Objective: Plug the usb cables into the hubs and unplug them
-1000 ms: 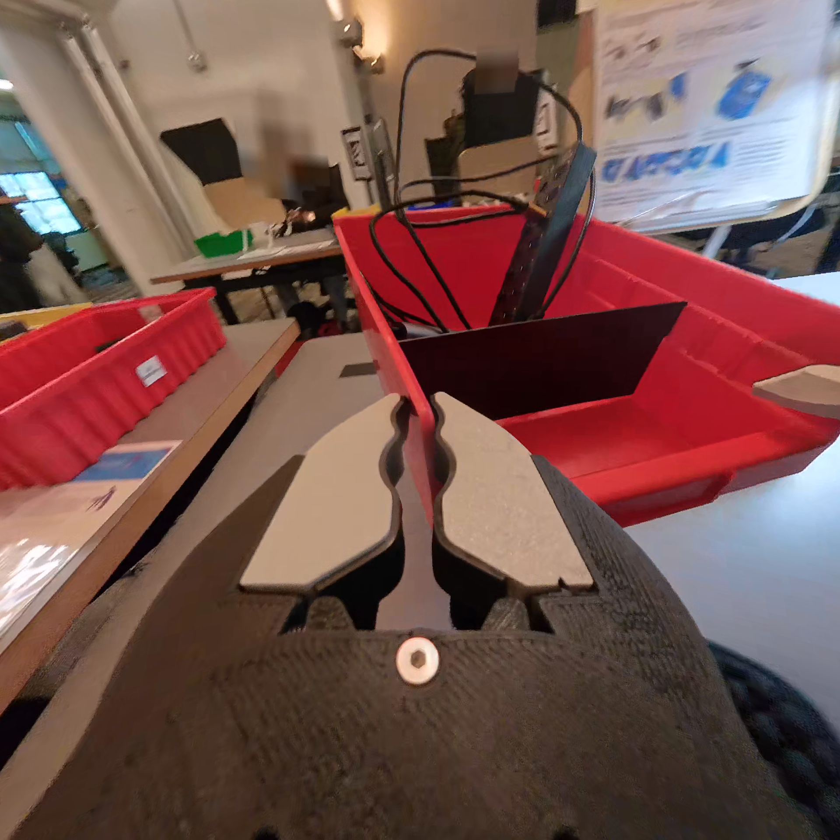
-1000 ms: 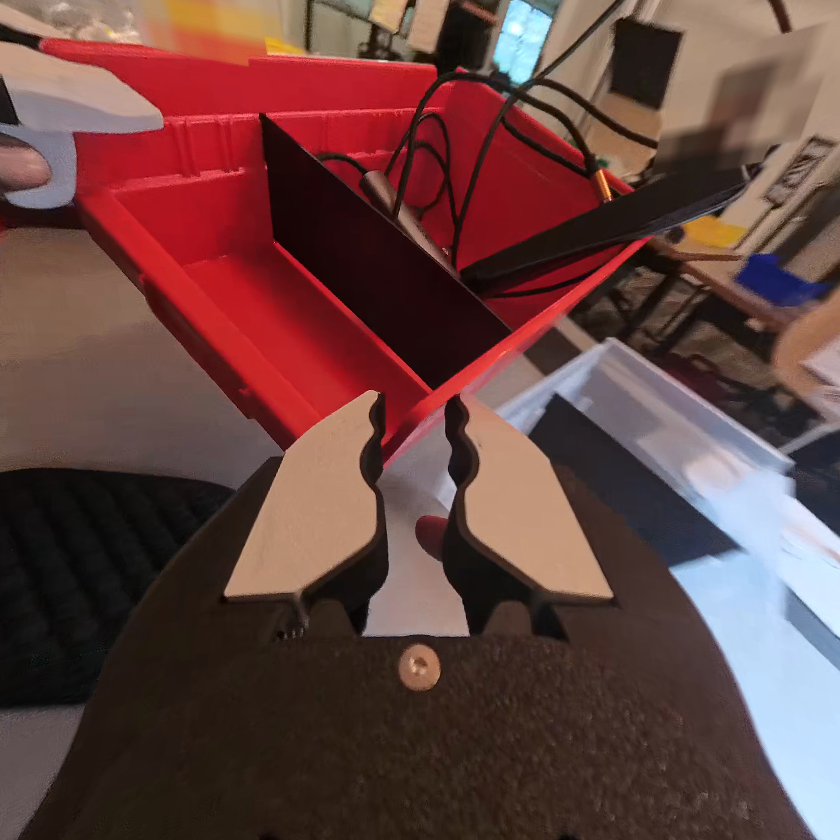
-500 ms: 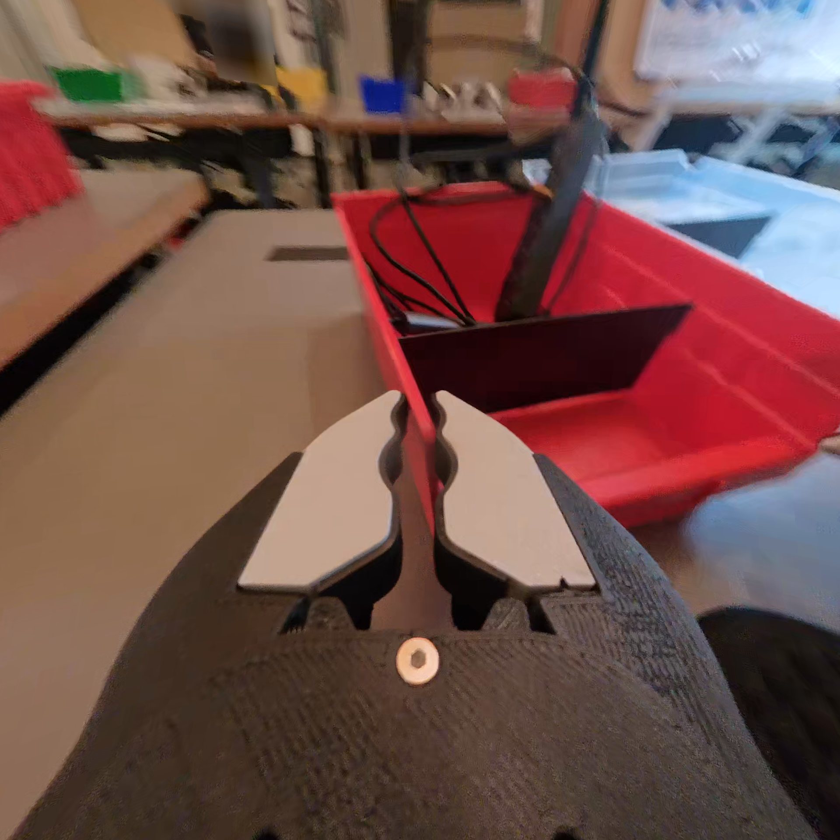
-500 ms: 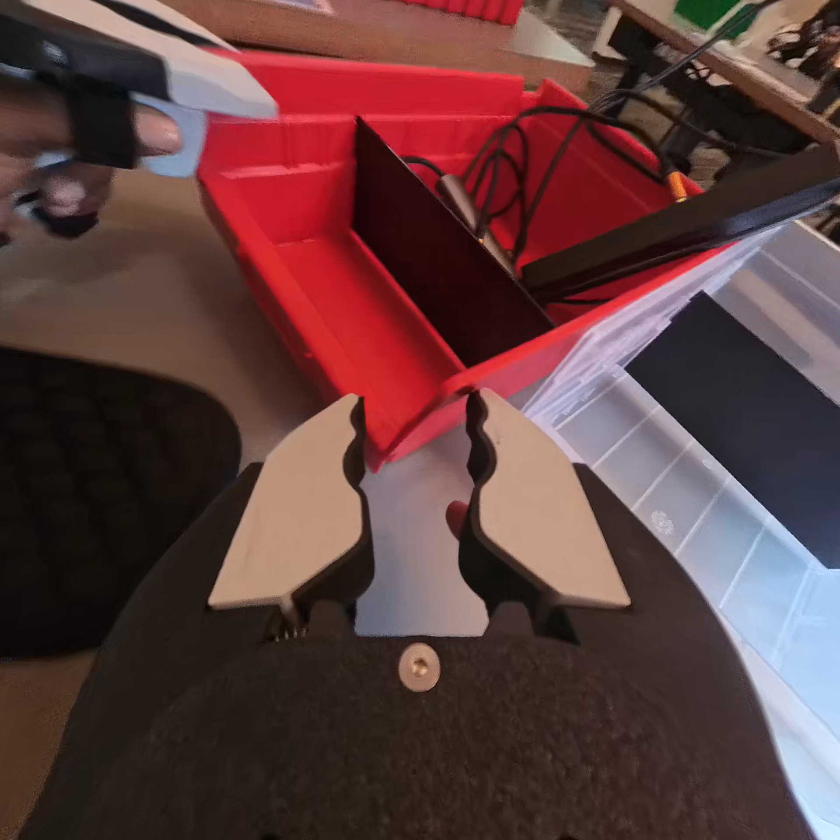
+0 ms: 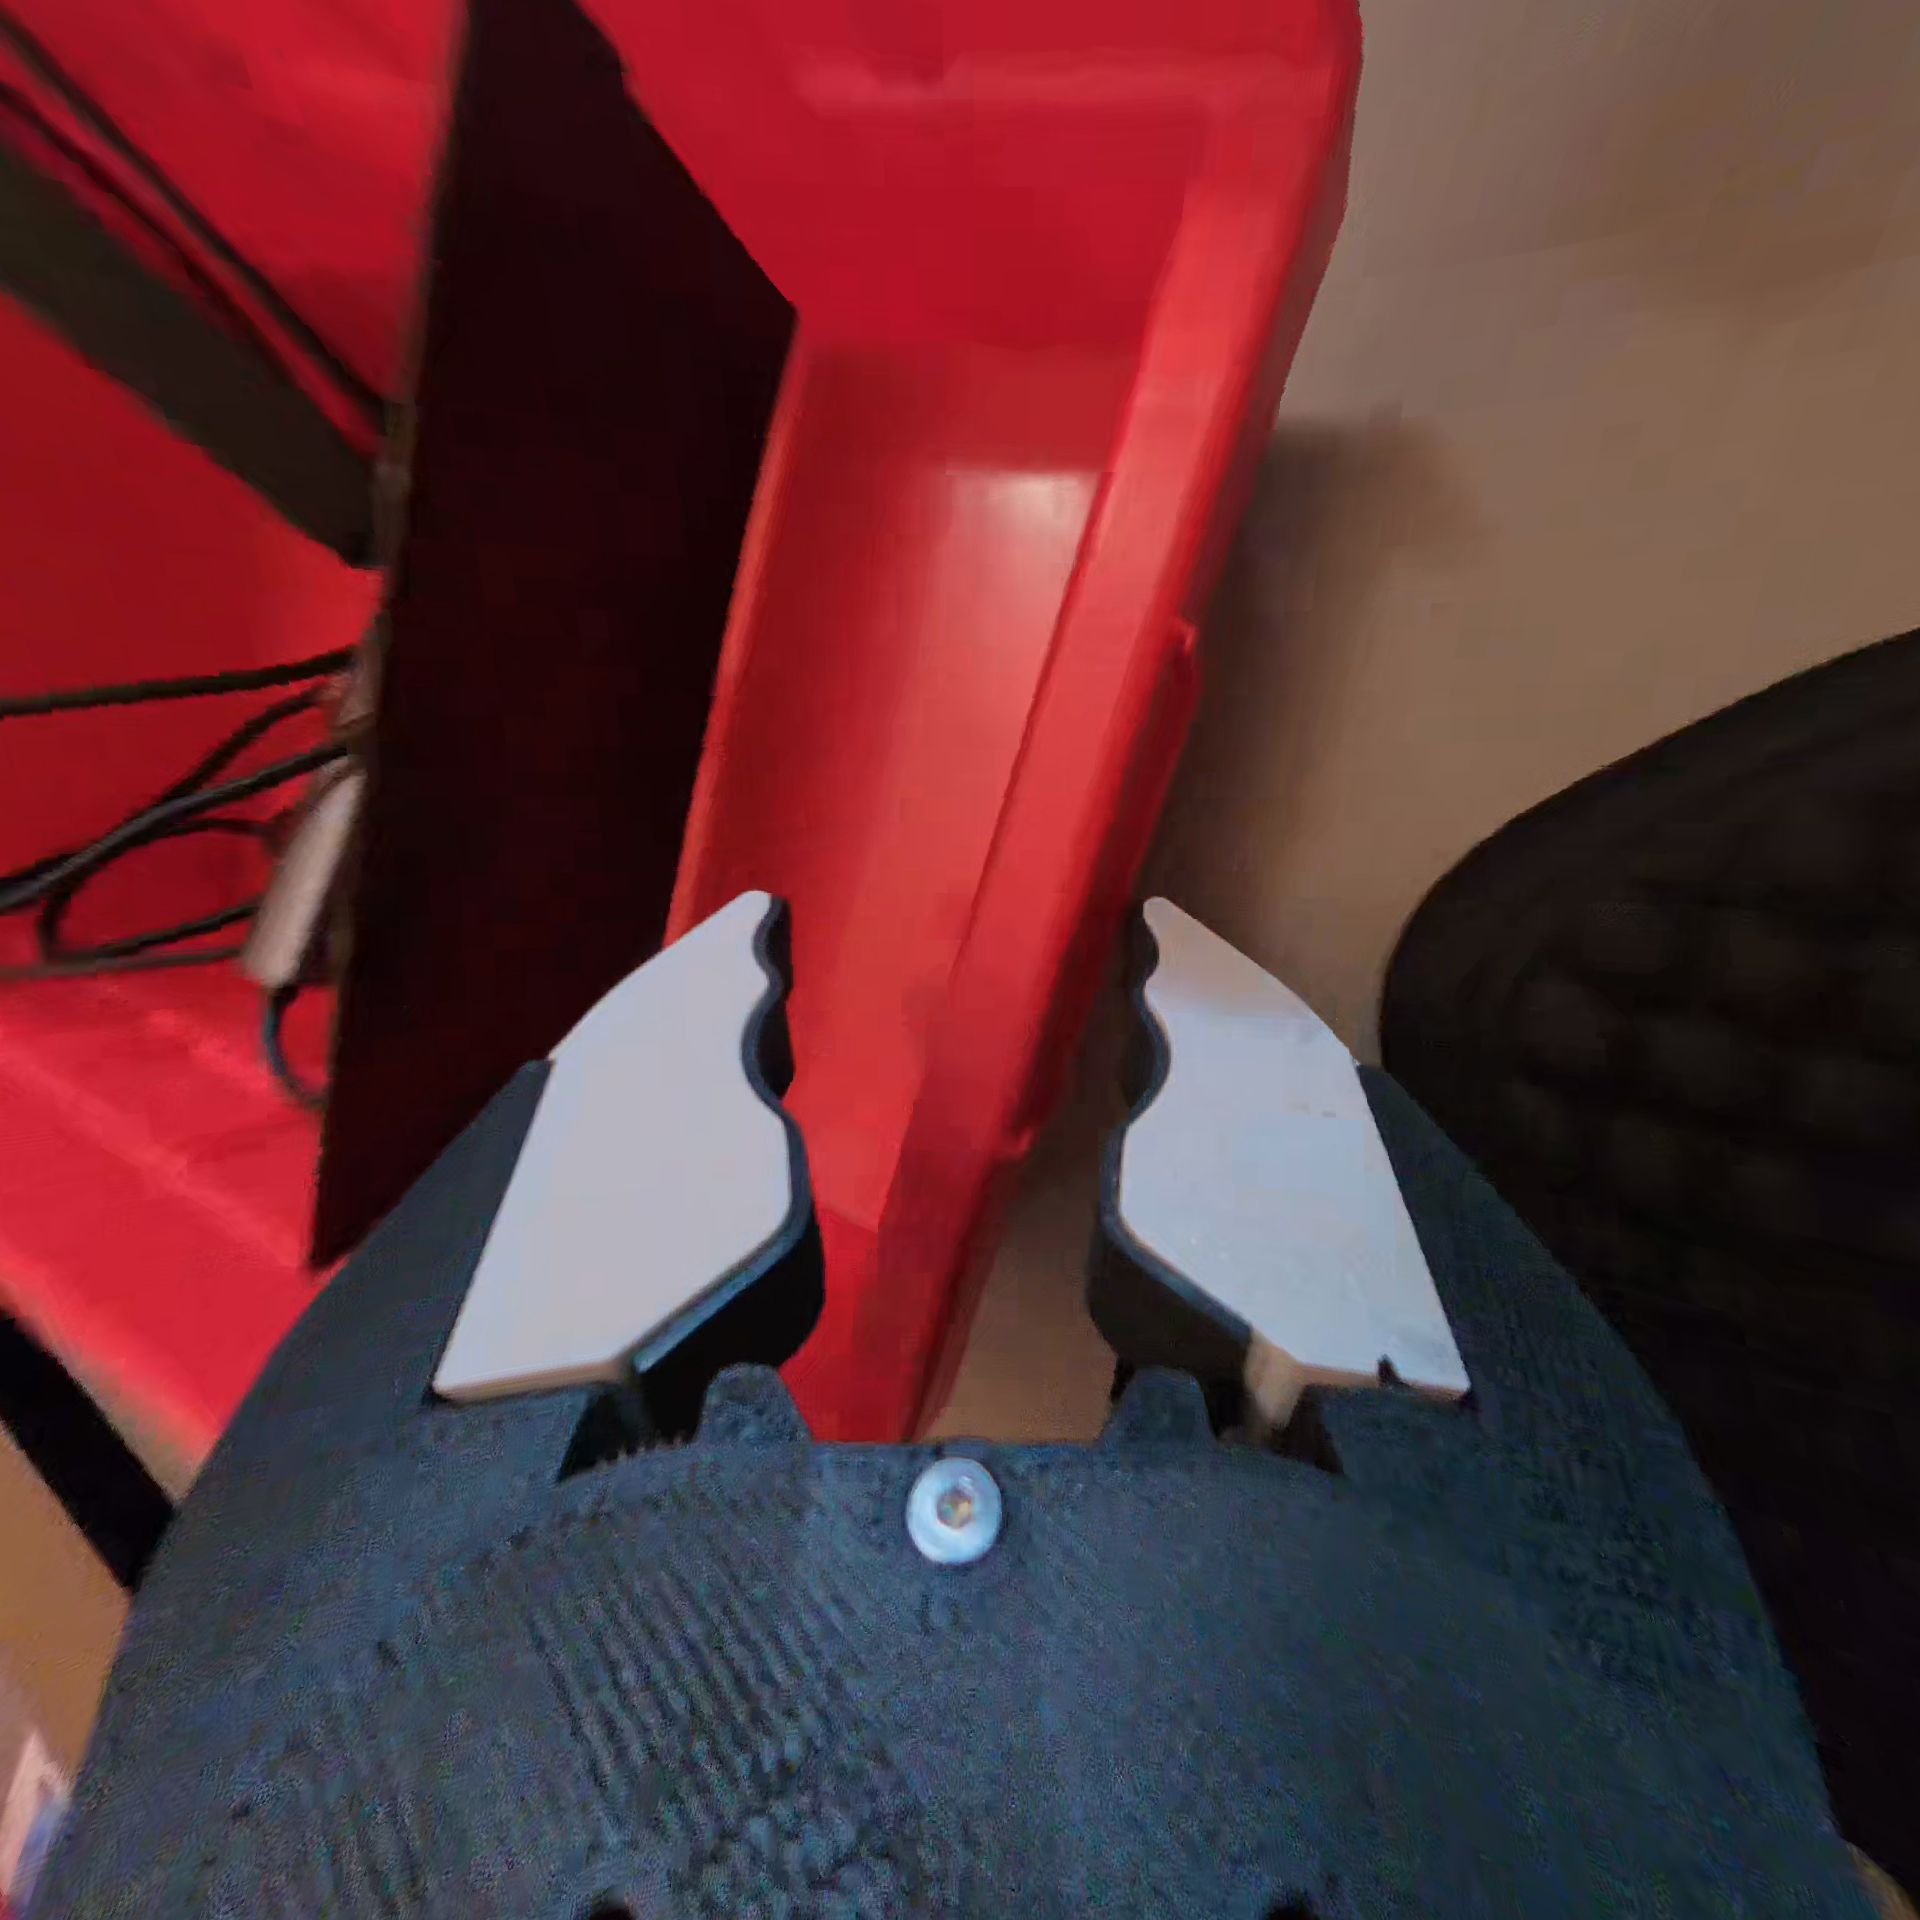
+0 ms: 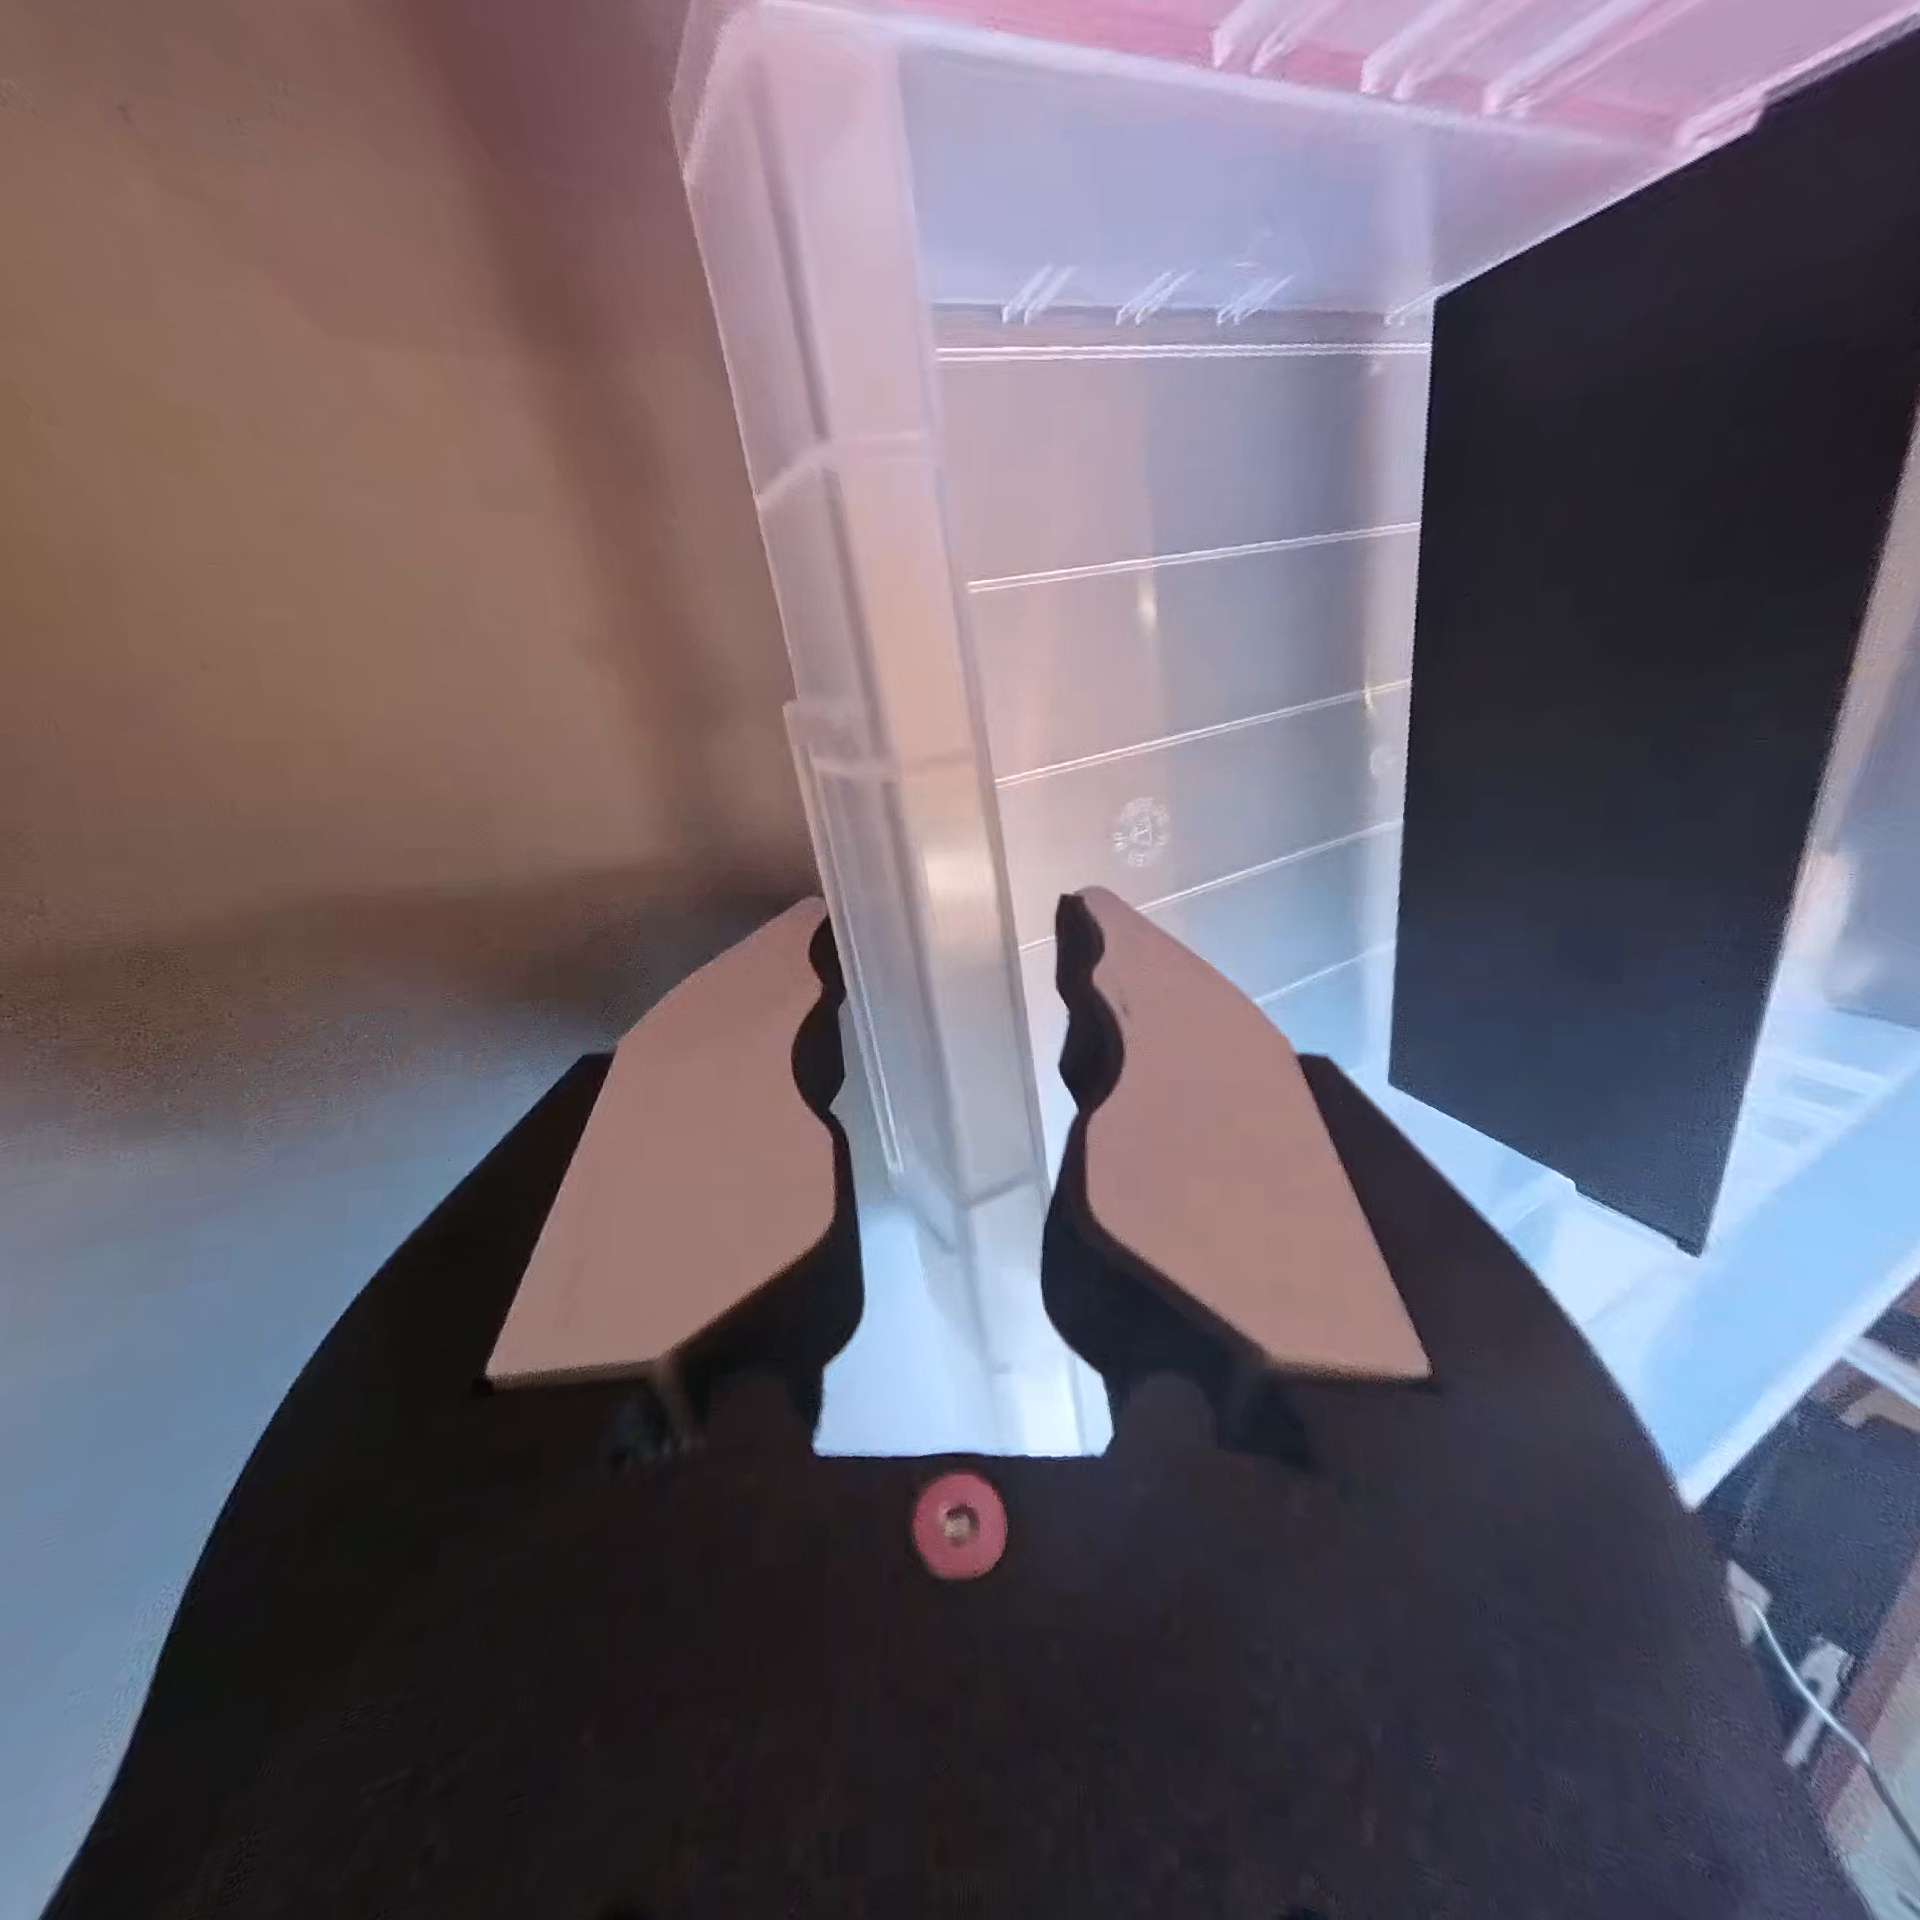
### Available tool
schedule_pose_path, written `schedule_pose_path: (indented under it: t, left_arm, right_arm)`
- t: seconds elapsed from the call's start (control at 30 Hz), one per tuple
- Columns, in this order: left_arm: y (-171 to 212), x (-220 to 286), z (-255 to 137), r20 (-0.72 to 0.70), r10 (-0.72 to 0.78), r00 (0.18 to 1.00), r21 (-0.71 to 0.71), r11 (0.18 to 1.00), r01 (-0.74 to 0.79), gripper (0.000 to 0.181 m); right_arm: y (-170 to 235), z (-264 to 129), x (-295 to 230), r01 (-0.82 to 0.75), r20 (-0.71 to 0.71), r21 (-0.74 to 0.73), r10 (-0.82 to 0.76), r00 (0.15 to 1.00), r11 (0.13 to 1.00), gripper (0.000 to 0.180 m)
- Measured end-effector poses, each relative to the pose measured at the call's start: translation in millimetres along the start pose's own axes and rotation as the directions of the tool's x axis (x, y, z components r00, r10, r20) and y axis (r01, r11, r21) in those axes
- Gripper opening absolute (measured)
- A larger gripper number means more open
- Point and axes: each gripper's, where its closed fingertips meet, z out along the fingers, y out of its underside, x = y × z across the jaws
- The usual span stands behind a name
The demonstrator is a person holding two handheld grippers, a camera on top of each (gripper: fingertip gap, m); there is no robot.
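The large red plastic bin fills most of the left wrist view, standing on a beige tabletop, and the left gripper hangs over its near end wall with its 2 grey fingers spread wide, one above the bin's inside and the other outside it, the wall passing between them without being pinched. A tall black divider panel splits the bin into 2 compartments. The thin black USB cables lie in the compartment beyond that panel, to the left of the gripper and well apart from it, beside a small grey hub-like block that is too blurred to name surely. In the right wrist view a clear plastic storage box with a black panel inside it stands ahead, and the right gripper straddles the box's side wall, its fingers parted on either side.
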Motion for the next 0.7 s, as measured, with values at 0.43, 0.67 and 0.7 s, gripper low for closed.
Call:
schedule_pose_path:
  t: [0.43, 0.67, 0.7]
  left_arm:
    - [-34.5, 26.1, 24.9, 0.014, 0.052, 0.999, 0.079, 0.995, -0.053, 0.035]
    - [-57.1, 6.5, 43.0, 0.020, 0.106, 0.994, 0.129, 0.986, -0.108, 0.036]
    - [-59.3, -3.3, 47.5, 0.038, 0.083, 0.996, 0.133, 0.987, -0.088, 0.040]
  right_arm:
    - [149.4, -107.0, -109.3, -0.321, -0.244, -0.096, 0.290, 0.925, 0.942, 0.033]
    - [218.5, -102.1, -55.5, -0.328, -0.350, -0.131, 0.266, 0.898, 0.936, 0.032]
    - [225.7, -98.1, -41.2, -0.308, -0.379, -0.134, 0.239, 0.894, 0.942, 0.032]
